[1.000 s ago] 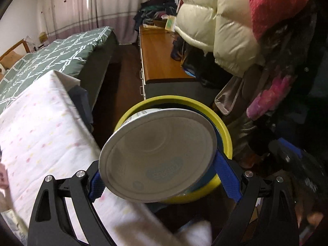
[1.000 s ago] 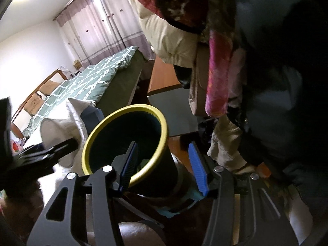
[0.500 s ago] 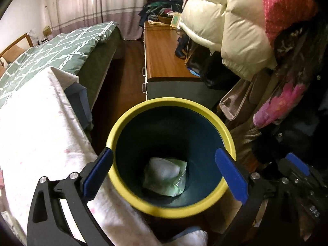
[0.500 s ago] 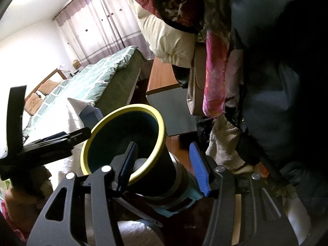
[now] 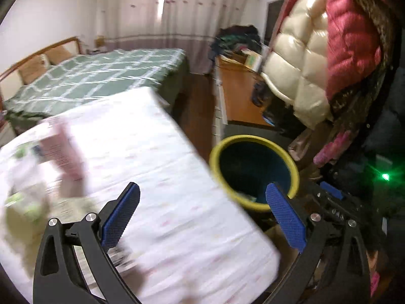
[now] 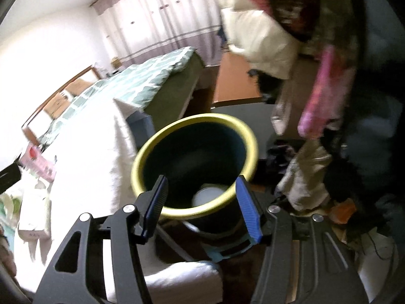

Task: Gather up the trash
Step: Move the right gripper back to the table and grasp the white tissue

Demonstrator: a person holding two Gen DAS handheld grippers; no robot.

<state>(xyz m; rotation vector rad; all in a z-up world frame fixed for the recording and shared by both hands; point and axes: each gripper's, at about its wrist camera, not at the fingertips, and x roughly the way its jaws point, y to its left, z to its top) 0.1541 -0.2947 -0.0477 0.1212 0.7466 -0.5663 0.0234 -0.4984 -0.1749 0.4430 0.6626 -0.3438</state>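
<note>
The bin (image 5: 253,172) stands wedged between the white-covered bench (image 5: 177,190) and a wall of hanging coats (image 5: 316,58), its mouth open from above. Packets (image 5: 63,157) crowd the bench's far left, while its middle lies bare. A narrow floor strip (image 5: 200,111) runs between the bed (image 5: 96,76) and the wooden cabinet (image 5: 240,96).

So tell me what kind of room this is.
A bedroom, most likely: a bed with a green patterned cover, long curtains across the far wall, and puffy coats hanging beside a wooden dresser.
</note>
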